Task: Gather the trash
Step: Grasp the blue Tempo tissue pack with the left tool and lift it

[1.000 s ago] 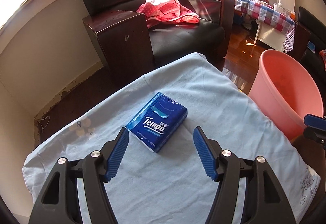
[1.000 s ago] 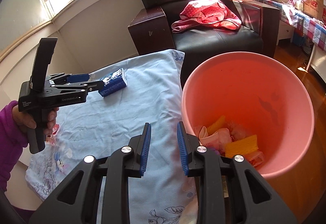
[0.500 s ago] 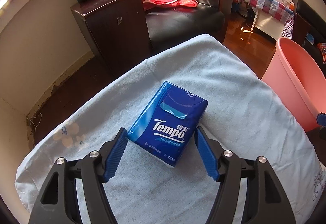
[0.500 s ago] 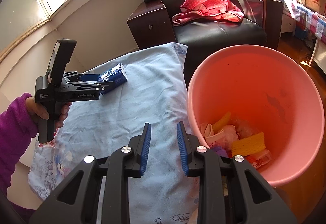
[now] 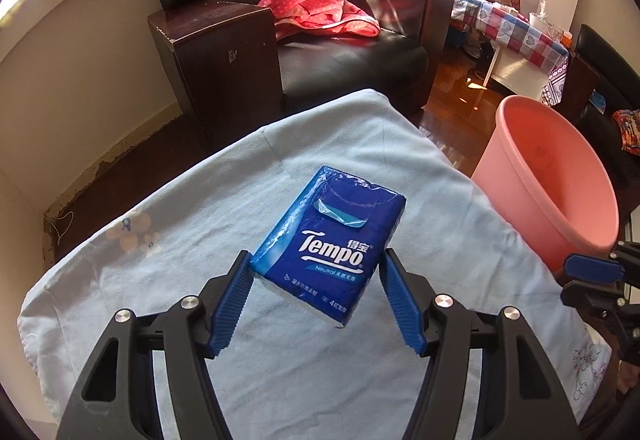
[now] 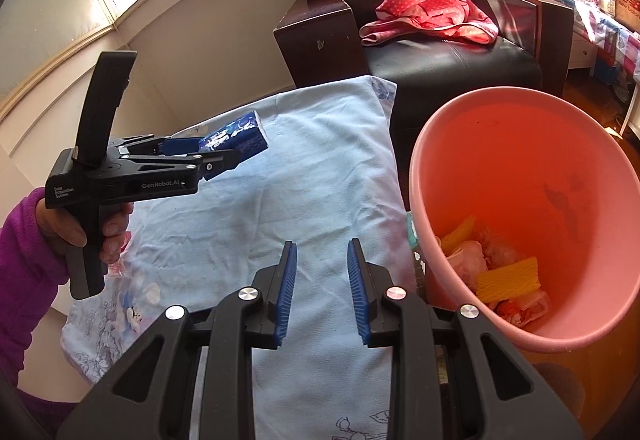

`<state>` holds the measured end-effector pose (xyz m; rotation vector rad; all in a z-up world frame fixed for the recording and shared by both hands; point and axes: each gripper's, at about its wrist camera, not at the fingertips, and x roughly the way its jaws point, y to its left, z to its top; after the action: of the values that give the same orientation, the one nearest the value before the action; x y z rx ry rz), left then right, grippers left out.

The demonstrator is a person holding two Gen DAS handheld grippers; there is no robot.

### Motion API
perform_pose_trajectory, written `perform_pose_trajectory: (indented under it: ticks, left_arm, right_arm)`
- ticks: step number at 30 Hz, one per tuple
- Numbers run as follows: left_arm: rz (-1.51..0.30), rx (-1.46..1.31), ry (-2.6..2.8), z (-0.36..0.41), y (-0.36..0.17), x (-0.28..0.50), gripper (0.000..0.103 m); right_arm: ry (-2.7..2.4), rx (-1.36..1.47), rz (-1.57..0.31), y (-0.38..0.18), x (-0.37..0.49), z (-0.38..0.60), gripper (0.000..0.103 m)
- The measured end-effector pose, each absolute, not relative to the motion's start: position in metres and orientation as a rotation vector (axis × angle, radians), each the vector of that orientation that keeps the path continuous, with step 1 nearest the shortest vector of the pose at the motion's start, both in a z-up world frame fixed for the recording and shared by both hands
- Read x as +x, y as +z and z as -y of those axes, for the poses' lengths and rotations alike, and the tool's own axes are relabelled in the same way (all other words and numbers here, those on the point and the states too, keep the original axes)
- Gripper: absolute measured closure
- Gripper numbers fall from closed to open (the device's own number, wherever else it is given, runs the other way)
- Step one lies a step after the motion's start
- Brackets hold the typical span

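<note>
Sunlit light-blue cloth covers the worktop [image 5: 248, 176]. My left gripper [image 5: 316, 272] clamps the glossy blue Tempo tissue pack [image 5: 332, 240], lifted and tilted; my right gripper [image 6: 322, 280] hangs narrowly parted, empty, beside the pink plastic bucket [image 6: 560, 176] of wrappers.

Home living room: armchair [image 5: 320, 52], checkered tablecloth [image 5: 516, 28]

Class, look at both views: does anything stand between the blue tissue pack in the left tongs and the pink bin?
Nothing visible does. The tissue pack is held above bare blue cloth, and the pink bin stands open beside it.
</note>
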<state>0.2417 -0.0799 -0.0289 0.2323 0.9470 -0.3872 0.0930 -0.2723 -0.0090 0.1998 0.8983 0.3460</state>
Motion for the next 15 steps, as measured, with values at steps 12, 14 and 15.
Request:
perform_pose_trajectory:
  ticks: [12,14,15]
  left_arm:
    - [-0.786,0.075,-0.26,0.042,0.041,0.16,0.039]
    - [-0.764,0.08,-0.222,0.029,0.049,0.149,0.039]
    - [-0.754,0.083,-0.205,0.021,0.053,0.143,0.039]
  right_arm:
    - [0.557,0.165,-0.899,-0.001,0.06,0.226,0.076]
    - [0.596,0.155,-0.9,0.001,0.055,0.217,0.076]
    - [0.614,0.148,-0.899,0.002,0.052,0.212,0.076]
